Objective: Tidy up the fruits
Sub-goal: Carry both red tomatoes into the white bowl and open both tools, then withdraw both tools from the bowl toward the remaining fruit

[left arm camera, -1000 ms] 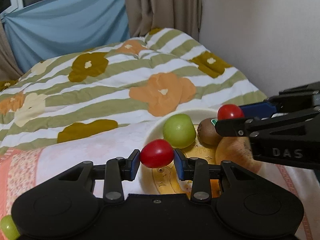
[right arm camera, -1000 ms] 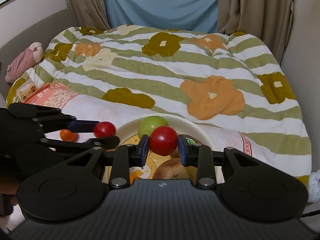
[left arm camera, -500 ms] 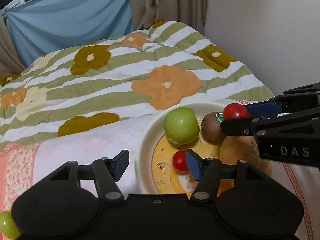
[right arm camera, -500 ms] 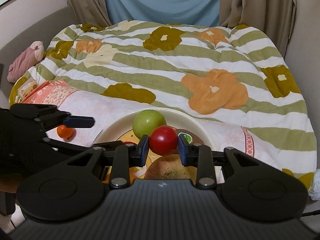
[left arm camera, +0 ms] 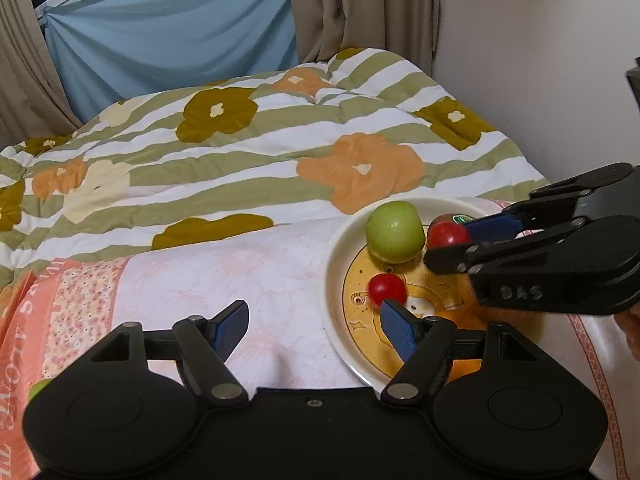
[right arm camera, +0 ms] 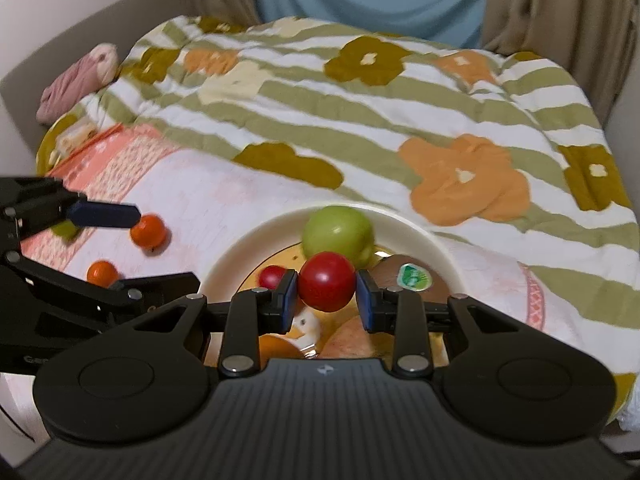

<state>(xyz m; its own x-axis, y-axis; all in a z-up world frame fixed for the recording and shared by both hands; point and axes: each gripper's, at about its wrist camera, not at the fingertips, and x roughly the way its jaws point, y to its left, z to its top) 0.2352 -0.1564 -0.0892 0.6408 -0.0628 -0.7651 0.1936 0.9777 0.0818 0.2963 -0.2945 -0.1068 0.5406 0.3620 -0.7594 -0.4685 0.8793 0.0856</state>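
Right wrist view — right gripper (right arm camera: 326,294) clamps a round red tomato (right arm camera: 326,280) above the cream plate (right arm camera: 416,228); lower gently toward 6 o'clock, then release. Left gripper (left arm camera: 314,326) has just been opening, nothing between its jaws.

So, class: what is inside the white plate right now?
The plate holds a green apple, a stickered kiwi and a small loose tomato. More orange-brown fruit lies below, mostly hidden by the right gripper, which holds a second tomato above it.
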